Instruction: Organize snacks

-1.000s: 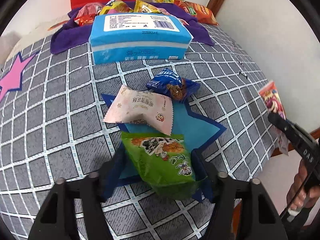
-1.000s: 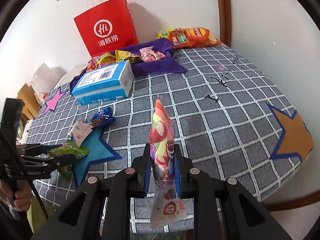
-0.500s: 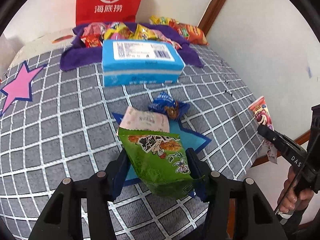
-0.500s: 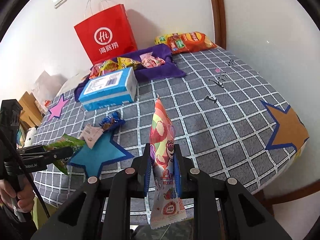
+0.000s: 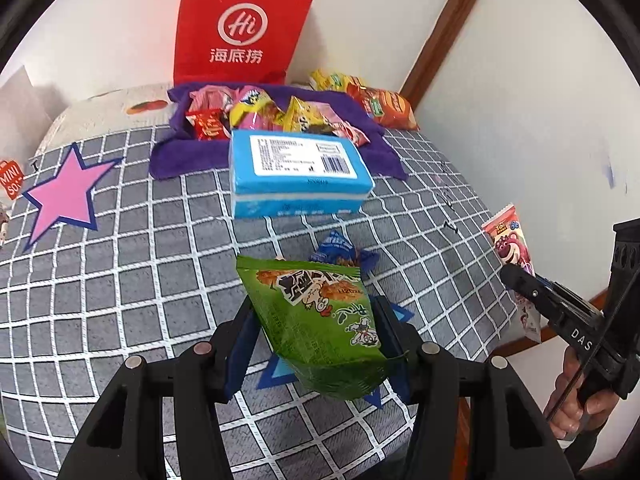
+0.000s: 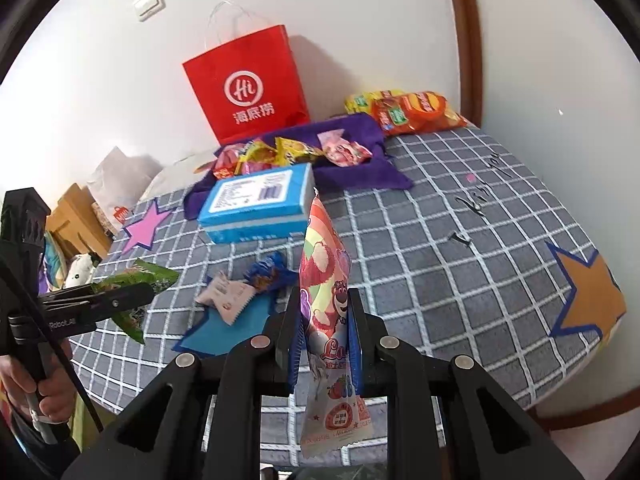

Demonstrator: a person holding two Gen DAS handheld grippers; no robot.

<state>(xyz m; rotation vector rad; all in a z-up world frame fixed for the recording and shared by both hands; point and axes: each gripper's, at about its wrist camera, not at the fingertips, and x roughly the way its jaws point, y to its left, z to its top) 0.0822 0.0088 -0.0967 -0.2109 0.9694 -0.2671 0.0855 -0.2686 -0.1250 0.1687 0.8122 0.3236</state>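
My left gripper (image 5: 314,320) is shut on a green snack bag (image 5: 320,300), held in the air above the blue star (image 5: 276,368) on the tablecloth. The right wrist view shows the same green snack bag (image 6: 154,276) in the left gripper (image 6: 120,300) at the left. My right gripper (image 6: 325,308) is shut on a tall pink bear packet (image 6: 324,264), held upright above the table's near edge. That pink packet (image 5: 506,240) and the right gripper (image 5: 532,292) also appear at the right of the left wrist view. A blue-wrapped snack (image 6: 268,272) and a pale pink packet (image 6: 226,296) lie on the cloth.
A blue tissue pack (image 5: 296,172) lies mid-table. Behind it a purple cloth (image 5: 180,160) carries several snacks, with a red paper bag (image 5: 240,28) against the wall and chip bags (image 5: 380,104) at the back right. The grey checked tablecloth (image 6: 440,260) ends close to the wall on the right.
The left jaws closed on the green bag and lifted it off the blue star. Both grippers rose and drew back, so more of the table shows.
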